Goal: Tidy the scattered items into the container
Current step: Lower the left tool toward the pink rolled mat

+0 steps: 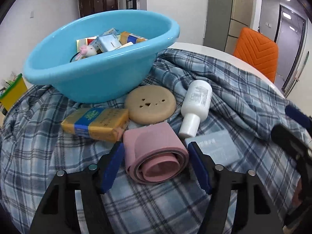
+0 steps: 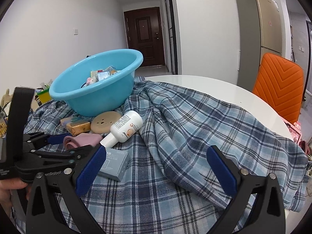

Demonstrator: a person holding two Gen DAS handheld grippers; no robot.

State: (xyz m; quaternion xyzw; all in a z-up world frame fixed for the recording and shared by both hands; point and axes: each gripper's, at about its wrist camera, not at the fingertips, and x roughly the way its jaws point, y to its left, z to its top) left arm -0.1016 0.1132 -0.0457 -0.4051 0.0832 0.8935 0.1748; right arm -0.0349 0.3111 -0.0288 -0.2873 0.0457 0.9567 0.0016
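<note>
Left wrist view: the left gripper (image 1: pixel 156 161) straddles the pink rolled band (image 1: pixel 156 156), its blue pads flanking the roll on either side; whether they already press it cannot be told. The roll's axis runs along the fingers, pointing toward the blue basin (image 1: pixel 109 74), which sits ahead and to the left on the plaid cloth (image 1: pixel 234 101). The right gripper (image 2: pixel 156 167) stands wide and empty to the right, over bare cloth, so the left hand is judged nearer.
</note>
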